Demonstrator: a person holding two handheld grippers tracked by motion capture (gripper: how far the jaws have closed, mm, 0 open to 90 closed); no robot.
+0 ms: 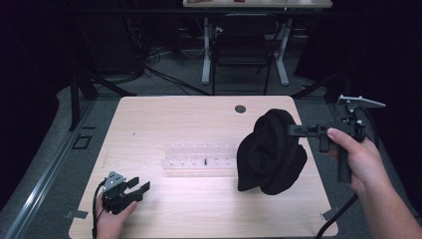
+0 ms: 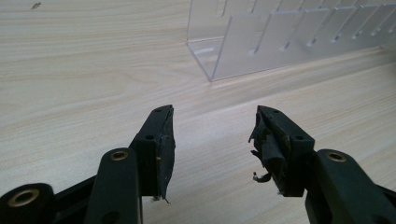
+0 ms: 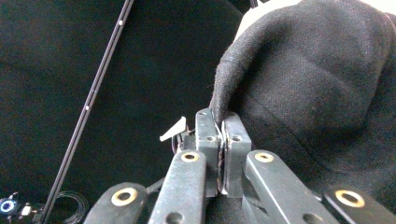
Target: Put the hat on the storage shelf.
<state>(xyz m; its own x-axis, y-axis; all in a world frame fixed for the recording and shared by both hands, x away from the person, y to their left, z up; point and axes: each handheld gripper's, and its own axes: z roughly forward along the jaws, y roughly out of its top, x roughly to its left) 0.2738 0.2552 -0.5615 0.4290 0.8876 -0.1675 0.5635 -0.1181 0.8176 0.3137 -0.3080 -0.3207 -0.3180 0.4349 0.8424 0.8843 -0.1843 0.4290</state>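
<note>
Cloth (image 1: 271, 152), black, hangs right of centre from my right gripper (image 3: 222, 122), pinched by one edge; my left gripper (image 2: 212, 135) gapes empty; thin hold may slip.

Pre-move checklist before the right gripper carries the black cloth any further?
1. Right gripper pinched on black cloth: ok, edge clamped between jaws.
2. Cloth clear of the table: cannot tell, lower folds hang near the top.
3. Left gripper open with nothing between the jaws: ok.
4. Left gripper out of the cloth's way: ok, near front left corner.
5. Clear plastic rack free of the cloth: not ok, cloth overlaps its right end.
</note>
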